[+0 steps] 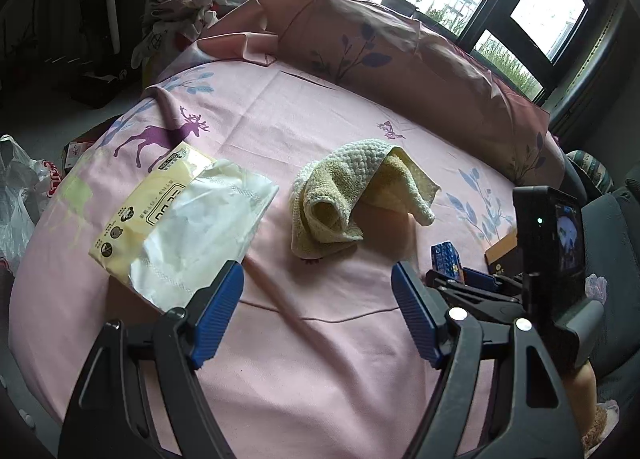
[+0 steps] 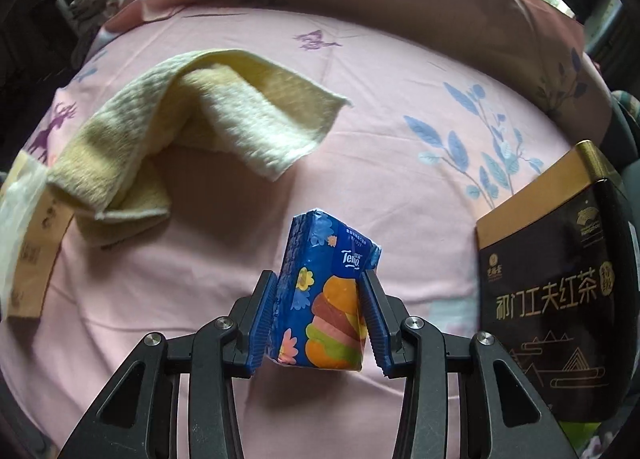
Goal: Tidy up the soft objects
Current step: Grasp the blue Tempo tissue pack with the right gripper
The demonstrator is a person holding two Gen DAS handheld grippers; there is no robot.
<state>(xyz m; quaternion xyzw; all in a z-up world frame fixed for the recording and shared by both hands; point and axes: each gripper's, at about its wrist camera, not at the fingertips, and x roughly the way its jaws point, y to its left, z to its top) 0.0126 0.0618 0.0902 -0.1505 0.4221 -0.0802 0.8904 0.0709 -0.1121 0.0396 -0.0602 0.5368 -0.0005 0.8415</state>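
A cream and yellow towel [image 1: 352, 191] [image 2: 192, 119] lies crumpled in the middle of the pink bed sheet [image 1: 300, 339]. To its left rests a yellow pack of tissues [image 1: 176, 219] with torn white wrapping. My left gripper [image 1: 318, 275] hovers open over bare sheet in front of the towel, nothing between its blue pads. My right gripper [image 2: 318, 279] is shut on a small blue pocket tissue pack [image 2: 324, 299], pads pressing both its sides, just above the sheet. The left wrist view shows that pack [image 1: 446, 257] at the right.
A black and gold tea box [image 2: 560, 299] stands at the sheet's right edge. A pink pillow [image 1: 400, 59] lines the far side under the window. Clothes [image 1: 188, 3] are piled at the far left; a plastic bag [image 1: 16, 195] sits off the bed's left.
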